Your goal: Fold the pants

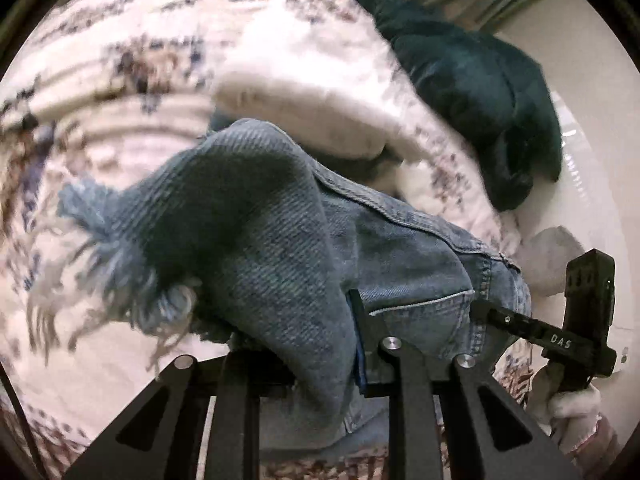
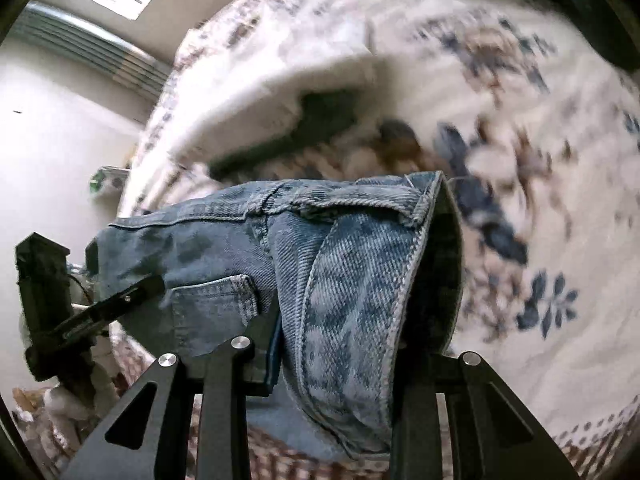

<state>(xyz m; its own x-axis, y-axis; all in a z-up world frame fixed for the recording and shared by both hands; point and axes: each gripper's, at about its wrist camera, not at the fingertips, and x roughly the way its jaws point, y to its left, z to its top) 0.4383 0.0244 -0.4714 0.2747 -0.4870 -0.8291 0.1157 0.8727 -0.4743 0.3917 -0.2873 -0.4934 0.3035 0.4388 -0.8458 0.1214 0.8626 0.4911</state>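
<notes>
The pants are blue denim jeans [image 1: 280, 220] with a frayed hem [image 1: 100, 240], held up above a white floral bedspread [image 1: 120, 40]. My left gripper [image 1: 320, 320] is shut on a thick fold of the denim near the hem. In the right wrist view my right gripper [image 2: 340, 300] is shut on the jeans [image 2: 340, 280] near the waistband and back pocket [image 2: 216, 304]. Each gripper shows in the other's view: the right one [image 1: 560, 340] low right, the left one [image 2: 100, 312] low left. The fingertips are hidden by cloth.
A dark green garment [image 1: 480, 92] lies at the far edge of the bed. A folded white blanket or pillow [image 2: 300, 92] lies on the bedspread [image 2: 540, 160]. A wall and window blind [image 2: 88, 52] are to the left.
</notes>
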